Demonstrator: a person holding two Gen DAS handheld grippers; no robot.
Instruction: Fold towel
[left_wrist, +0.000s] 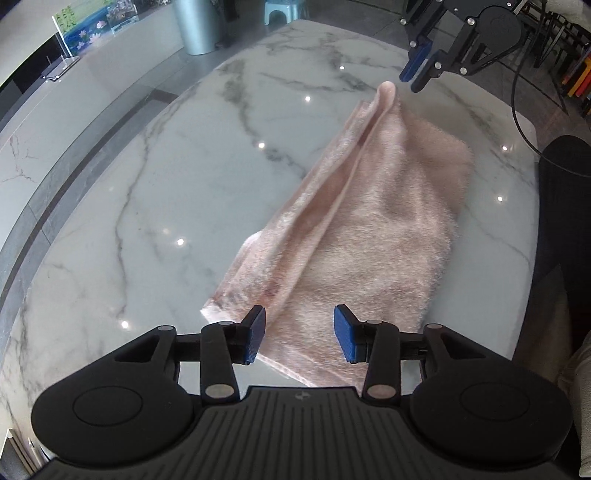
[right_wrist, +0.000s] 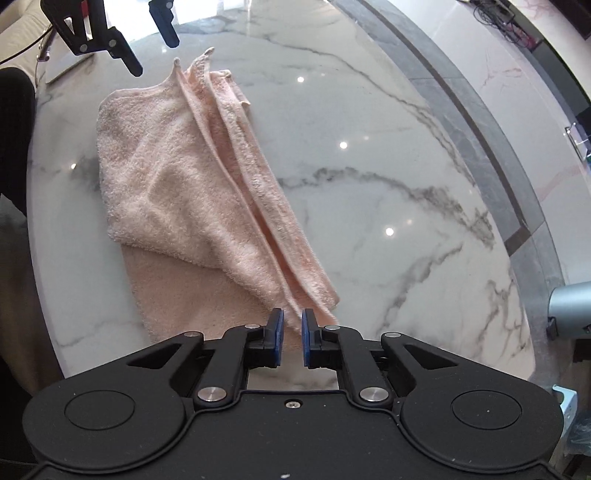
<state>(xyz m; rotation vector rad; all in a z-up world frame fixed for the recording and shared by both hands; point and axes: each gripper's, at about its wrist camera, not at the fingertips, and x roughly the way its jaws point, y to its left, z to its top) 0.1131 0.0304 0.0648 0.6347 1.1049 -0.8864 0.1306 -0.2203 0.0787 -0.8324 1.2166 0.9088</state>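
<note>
Mid-fold, the right gripper (right_wrist: 292, 338) is pinching the towel (right_wrist: 177, 177) corner while the left gripper (left_wrist: 299, 334) is hovering spread, needing a grasp next.

Towel (left_wrist: 369, 229) near edge hidden behind left tool (left_wrist: 299, 334); right tool (right_wrist: 291, 336) hides its corner, grip unclear.

You have a white marble table (left_wrist: 207, 192) with grey veins under everything, ceiling lights glinting on it. Past its far edge stands a grey-blue cylindrical bin (left_wrist: 197, 26), with a small blue stool (left_wrist: 282, 13) beside it, and to the left a picture of pink lotus flowers (left_wrist: 86, 31) on a low ledge
</note>
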